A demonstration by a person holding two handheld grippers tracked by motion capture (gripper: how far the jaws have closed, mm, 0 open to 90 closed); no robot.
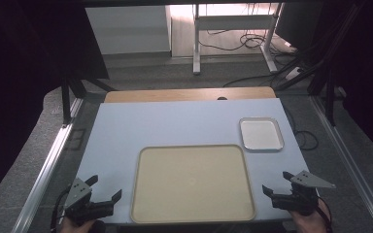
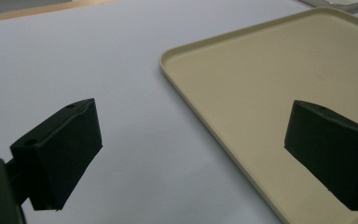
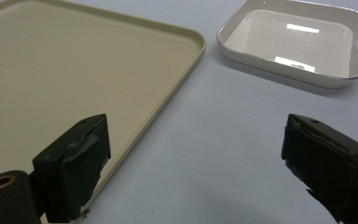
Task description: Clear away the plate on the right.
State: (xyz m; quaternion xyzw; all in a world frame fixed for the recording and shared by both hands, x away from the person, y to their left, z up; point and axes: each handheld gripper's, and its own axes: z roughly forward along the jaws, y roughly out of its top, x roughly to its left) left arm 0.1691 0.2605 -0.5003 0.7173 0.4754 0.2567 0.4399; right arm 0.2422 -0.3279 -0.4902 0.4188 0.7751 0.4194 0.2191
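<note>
1. The left gripper (image 1: 102, 191) hovers at the near left corner of the table (image 1: 175, 121), jaws spread wide with nothing between them. In the left gripper view its right jaw hangs over the beige tray (image 2: 279, 93) and its left jaw over bare tabletop (image 2: 74, 60), so the tray's left rim runs up between the two.
2. The right gripper (image 1: 275, 183) waits at the near right corner, jaws also wide apart and empty. In the right gripper view the beige tray's (image 3: 74, 70) right rim passes just beside its left finger (image 3: 74, 163), and the small white enamel dish (image 3: 298, 39) lies ahead, nearer the right finger (image 3: 331, 163) and well apart from it.
3. The beige tray (image 1: 193, 183) lies flat between the two grippers; the enamel dish (image 1: 261, 134) stands just beyond its far right corner, not touching it.
4. The likely step is a grasp of tray or dish. For the tray, I would bring each gripper square to its own rim and pinch both sides level, lifting together to avoid tilt.
5. For the dish, I would approach from the near wall, one finger inside and one outside, closing gently so the smooth enamel does not slide.
</note>
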